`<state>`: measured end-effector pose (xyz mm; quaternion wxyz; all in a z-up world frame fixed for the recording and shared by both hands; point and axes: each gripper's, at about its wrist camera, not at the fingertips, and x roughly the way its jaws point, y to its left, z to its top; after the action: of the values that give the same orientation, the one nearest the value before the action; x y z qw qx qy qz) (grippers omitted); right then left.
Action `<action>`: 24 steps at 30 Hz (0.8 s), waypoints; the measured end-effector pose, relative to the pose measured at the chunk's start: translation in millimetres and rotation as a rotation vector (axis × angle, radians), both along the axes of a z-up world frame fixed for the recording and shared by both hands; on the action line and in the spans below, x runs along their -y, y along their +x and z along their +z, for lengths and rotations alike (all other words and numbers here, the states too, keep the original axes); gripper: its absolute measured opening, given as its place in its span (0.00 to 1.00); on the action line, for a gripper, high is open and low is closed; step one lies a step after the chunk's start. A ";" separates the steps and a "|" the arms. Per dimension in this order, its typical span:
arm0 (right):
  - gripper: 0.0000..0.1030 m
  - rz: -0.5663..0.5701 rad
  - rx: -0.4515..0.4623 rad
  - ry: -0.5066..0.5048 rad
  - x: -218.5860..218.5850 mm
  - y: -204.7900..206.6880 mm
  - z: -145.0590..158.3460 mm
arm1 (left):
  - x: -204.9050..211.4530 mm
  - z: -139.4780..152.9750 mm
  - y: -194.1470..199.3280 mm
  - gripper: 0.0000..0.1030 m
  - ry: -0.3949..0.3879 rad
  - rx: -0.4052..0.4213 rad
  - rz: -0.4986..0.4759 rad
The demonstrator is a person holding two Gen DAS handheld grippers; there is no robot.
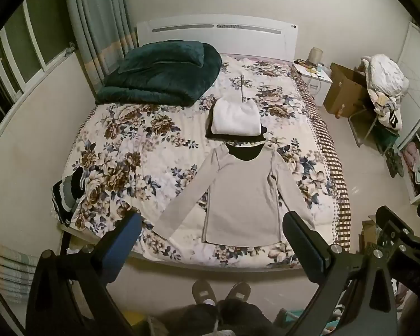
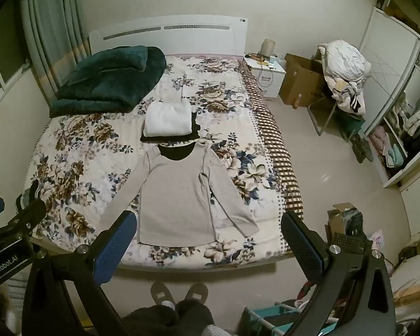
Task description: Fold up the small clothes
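Grey long-sleeved top (image 1: 242,196), spread flat and face up on the floral bedspread (image 1: 120,151) near the foot of the bed, collar toward the headboard (image 1: 218,32) and both sleeves angled outward from the body. In the left wrist view the left gripper (image 1: 212,224) is held above and in front of the bed's foot edge, its jaws wide apart and holding nothing; the hem of the top appears between the two fingers, with the blue-padded finger (image 1: 126,238) over the cuff of one sleeve and the black-padded finger over the cuff of the other. No finger touches the cloth. In the right wrist view the right gripper (image 2: 207,226) is likewise spread wide and empty, raised clear of the bed; the same top (image 2: 176,196) lies ahead of it, its hem framed between the fingers but shifted toward the blue-padded one. Beyond the collar, just beside it, sits a stack of folded garments, a white folded piece (image 1: 236,119) resting on a black one (image 1: 232,137). A dark green folded blanket (image 1: 162,72) occupies the head of the bed by the curtain (image 1: 98,19). A striped garment (image 1: 68,193) hangs at the bed's side edge. The person's slippers (image 1: 221,291) show below the foot of the bed.
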<state>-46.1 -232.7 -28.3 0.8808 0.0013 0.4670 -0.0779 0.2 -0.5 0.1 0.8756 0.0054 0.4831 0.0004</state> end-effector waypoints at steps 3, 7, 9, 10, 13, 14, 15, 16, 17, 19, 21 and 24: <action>1.00 -0.001 0.000 -0.002 0.6 -1.7 0.9 | -0.4 0.0 -0.1 1.00 -0.003 0.006 0.001; 1.00 0.000 0.001 0.003 1.8 -4.4 2.4 | -0.4 -0.1 -0.3 1.00 -0.003 0.010 0.002; 1.00 0.003 0.001 0.002 1.3 -5.3 3.3 | -0.8 -0.4 0.0 1.00 -0.004 0.009 0.002; 1.00 -0.001 0.004 0.007 2.6 -6.2 3.5 | -0.6 -0.2 -0.2 1.00 -0.002 0.011 0.003; 1.00 0.002 0.004 0.006 0.7 -7.2 5.4 | -0.6 -0.2 -0.2 1.00 -0.002 0.011 0.002; 1.00 0.003 0.003 0.006 -0.3 -7.5 6.1 | -0.5 -0.2 -0.2 1.00 -0.001 0.012 0.003; 1.00 0.004 0.003 0.004 -1.4 -7.6 6.8 | -0.5 -0.2 -0.1 1.00 0.000 0.013 0.003; 1.00 0.005 0.004 0.005 -2.5 -7.8 7.8 | -0.5 -0.2 -0.1 1.00 -0.001 0.013 0.002; 1.00 0.000 0.007 0.012 1.6 -9.6 7.0 | -0.5 -0.2 -0.2 1.00 -0.002 0.013 0.002; 1.00 0.001 0.007 0.011 1.4 -10.6 7.9 | -0.5 -0.1 -0.2 1.00 -0.001 0.014 0.002; 1.00 -0.001 0.008 0.013 1.8 -11.9 8.3 | -0.6 -0.1 -0.2 1.00 -0.003 0.014 0.002; 1.00 0.002 0.009 0.012 2.6 -14.1 8.2 | -0.7 -0.1 0.1 1.00 -0.005 0.016 0.004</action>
<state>-60.2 -235.3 -20.1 0.8830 0.0064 0.4633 -0.0744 0.3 0.2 0.0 0.8795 0.0023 0.4759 0.0010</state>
